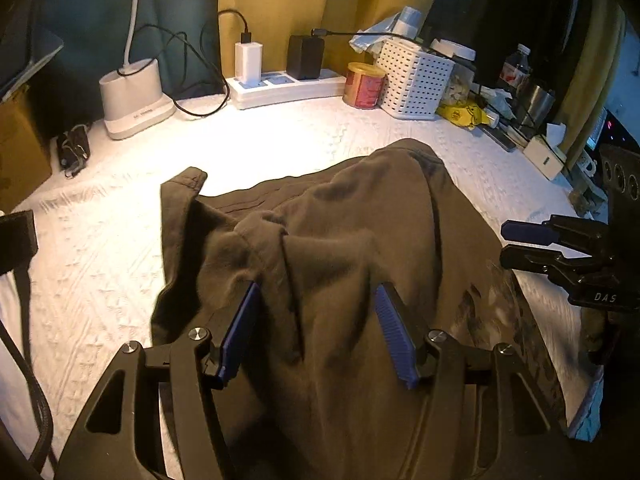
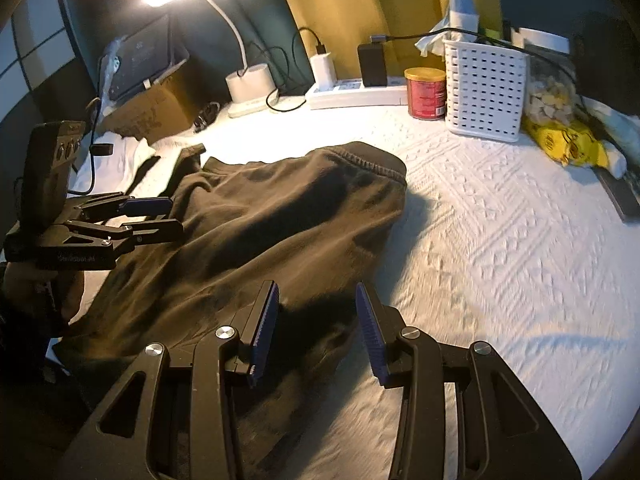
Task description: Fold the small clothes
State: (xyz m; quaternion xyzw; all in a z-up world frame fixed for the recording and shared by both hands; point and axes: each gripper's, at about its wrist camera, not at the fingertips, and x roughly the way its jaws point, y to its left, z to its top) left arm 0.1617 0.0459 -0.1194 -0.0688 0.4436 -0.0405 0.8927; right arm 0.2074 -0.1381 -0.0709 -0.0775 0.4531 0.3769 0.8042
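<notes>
A dark olive-brown garment [image 1: 340,240] lies crumpled on the white quilted cloth [image 1: 280,148]; it also shows in the right wrist view [image 2: 280,216], with its hemmed edge at the far end. My left gripper [image 1: 316,292] is open, its blue pads apart just above the garment's middle folds. It shows from the side in the right wrist view [image 2: 174,214], over the garment's left edge. My right gripper [image 2: 316,292] is open above the garment's near right edge, holding nothing. It also shows at the right in the left wrist view [image 1: 505,244].
Along the back stand a white lamp base [image 1: 134,96], a power strip with chargers [image 1: 284,84], a red can [image 1: 364,85], a white perforated basket [image 1: 416,78] and a yellow packet [image 1: 464,114]. A cardboard box [image 2: 148,108] stands at the left.
</notes>
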